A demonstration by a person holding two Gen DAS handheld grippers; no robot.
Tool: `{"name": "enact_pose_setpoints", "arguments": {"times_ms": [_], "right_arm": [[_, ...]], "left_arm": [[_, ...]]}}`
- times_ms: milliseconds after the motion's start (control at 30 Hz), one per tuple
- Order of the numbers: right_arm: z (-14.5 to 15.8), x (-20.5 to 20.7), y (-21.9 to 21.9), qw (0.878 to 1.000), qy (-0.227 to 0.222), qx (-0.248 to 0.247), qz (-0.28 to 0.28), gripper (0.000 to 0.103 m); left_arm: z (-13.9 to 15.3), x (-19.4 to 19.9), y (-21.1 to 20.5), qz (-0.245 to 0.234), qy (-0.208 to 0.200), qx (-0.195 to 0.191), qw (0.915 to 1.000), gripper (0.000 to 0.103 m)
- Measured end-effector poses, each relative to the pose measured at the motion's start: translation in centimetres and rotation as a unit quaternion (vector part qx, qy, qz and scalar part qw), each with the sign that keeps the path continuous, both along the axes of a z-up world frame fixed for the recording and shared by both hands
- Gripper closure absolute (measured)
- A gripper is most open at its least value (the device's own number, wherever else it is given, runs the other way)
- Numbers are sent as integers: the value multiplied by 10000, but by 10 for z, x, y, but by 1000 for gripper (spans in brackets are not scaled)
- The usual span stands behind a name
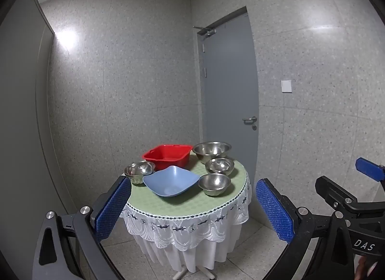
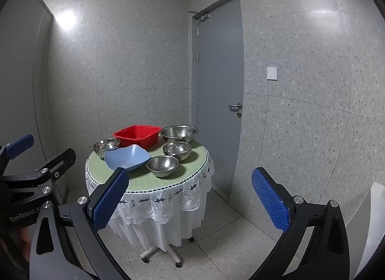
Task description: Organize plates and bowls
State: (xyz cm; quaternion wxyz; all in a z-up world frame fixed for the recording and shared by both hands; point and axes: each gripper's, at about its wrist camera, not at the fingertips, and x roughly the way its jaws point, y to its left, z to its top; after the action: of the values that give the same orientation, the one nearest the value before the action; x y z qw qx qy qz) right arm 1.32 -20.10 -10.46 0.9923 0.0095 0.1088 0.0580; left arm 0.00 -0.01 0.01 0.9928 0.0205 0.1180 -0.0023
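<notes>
A small round table [image 1: 168, 204] [image 2: 142, 183] with a green top and white lace skirt holds a blue square plastic bowl [image 1: 172, 181] [image 2: 127, 157], a red plastic basin [image 1: 168, 156] [image 2: 137, 135] and several steel bowls: a large one [image 1: 211, 151] [image 2: 178, 133] at the back right, a smaller one [image 1: 219, 165] [image 2: 178, 150] in front of it, one [image 1: 214, 183] [image 2: 163, 165] at the front right, and one [image 1: 139, 171] [image 2: 105, 146] at the left. My left gripper [image 1: 192, 198] and right gripper [image 2: 190, 188] are both open and empty, held well short of the table.
A grey door [image 1: 228, 92] [image 2: 219, 82] stands shut behind the table on the right. Speckled walls enclose the corner. The table stands on a wheeled base [image 2: 166, 253] on a tiled floor. The other gripper shows at each view's edge [image 1: 356, 198] [image 2: 36, 171].
</notes>
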Motion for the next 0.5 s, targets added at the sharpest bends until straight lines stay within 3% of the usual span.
{"name": "enact_pose_setpoints", "arguments": {"times_ms": [500], "right_arm": [[0, 1, 0, 10000, -6, -1, 4, 0]], "left_arm": [[5, -15, 5, -20, 37, -5, 10000, 1]]}}
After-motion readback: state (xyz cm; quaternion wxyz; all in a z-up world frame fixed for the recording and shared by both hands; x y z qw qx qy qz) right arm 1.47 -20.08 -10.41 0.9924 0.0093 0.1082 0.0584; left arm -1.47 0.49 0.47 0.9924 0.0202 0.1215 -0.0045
